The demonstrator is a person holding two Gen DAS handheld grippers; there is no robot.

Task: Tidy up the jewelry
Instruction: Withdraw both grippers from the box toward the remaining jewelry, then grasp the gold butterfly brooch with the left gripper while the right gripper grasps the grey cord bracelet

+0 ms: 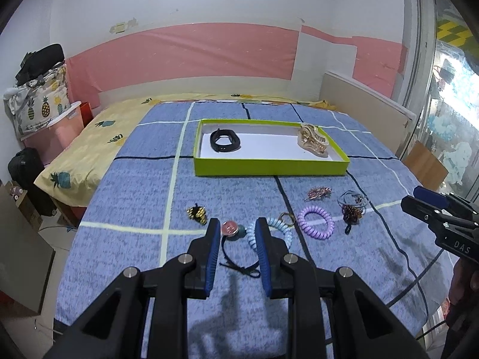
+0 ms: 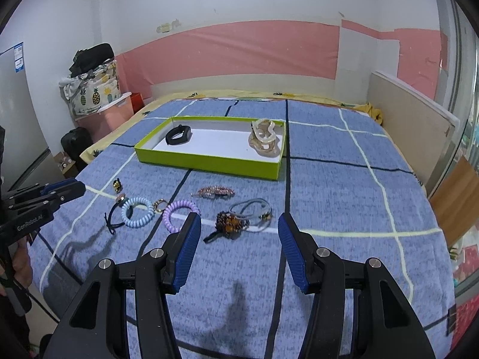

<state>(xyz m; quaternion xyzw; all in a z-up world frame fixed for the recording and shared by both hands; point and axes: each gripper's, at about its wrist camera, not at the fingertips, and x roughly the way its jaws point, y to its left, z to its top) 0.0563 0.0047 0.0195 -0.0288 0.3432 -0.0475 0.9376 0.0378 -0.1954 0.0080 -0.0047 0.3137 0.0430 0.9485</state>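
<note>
While both my grippers hover over the blue checked blanket, the left gripper and the right gripper stand open with nothing between their pads. The green tray lies far ahead, holding a black band at its left and a gold claw clip at its right. Near me lie a light-blue coil tie, a purple coil tie and a beaded clip.

My left gripper black, ribbed blue pads, silver screws, my right gripper same, white lettering on both bodies
</note>
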